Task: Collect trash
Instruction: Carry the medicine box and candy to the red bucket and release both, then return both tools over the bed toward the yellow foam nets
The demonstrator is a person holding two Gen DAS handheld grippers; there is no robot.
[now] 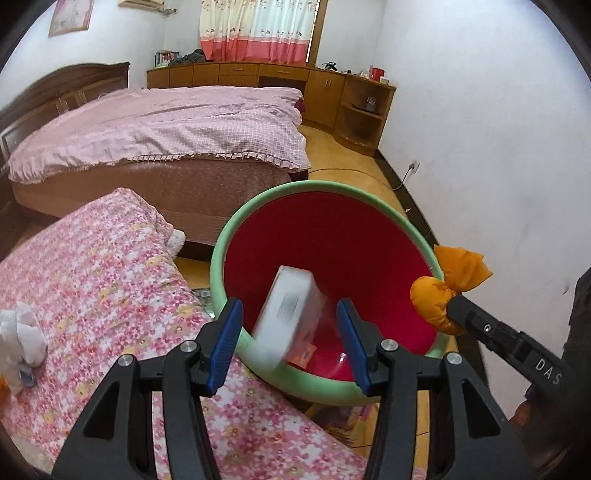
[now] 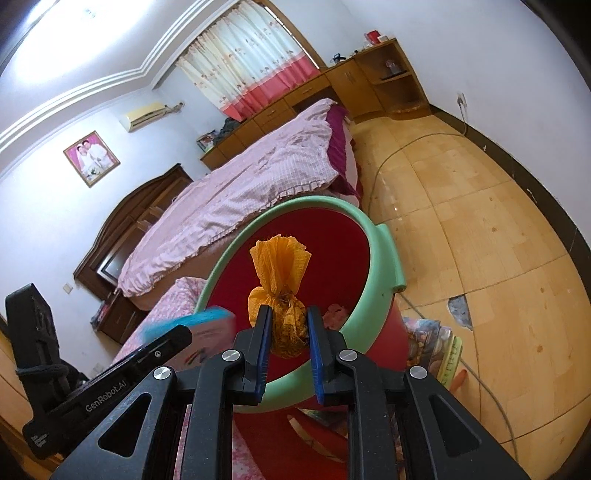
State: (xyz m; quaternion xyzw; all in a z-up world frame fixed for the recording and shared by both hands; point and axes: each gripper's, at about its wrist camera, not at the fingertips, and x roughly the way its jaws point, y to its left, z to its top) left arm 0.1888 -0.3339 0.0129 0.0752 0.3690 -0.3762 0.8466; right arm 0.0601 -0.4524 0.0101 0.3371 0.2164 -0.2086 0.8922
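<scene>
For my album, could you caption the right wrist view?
Fingers pinching an orange wrapper above the red bin.

A bedroom in a home. Beyond the fingers stands a large bed (image 1: 159, 129) with a dark wooden headboard (image 2: 136, 218) and a pink checked quilt. Behind it, a flowered curtain (image 1: 258, 29) hangs over low wooden cabinets (image 1: 273, 79) that run along the far wall. A framed portrait (image 2: 91, 158) and an air conditioner (image 2: 146, 115) hang on the pale wall, left of and above the fingers. The floor (image 2: 480, 229) is yellow-brown tile.
</scene>
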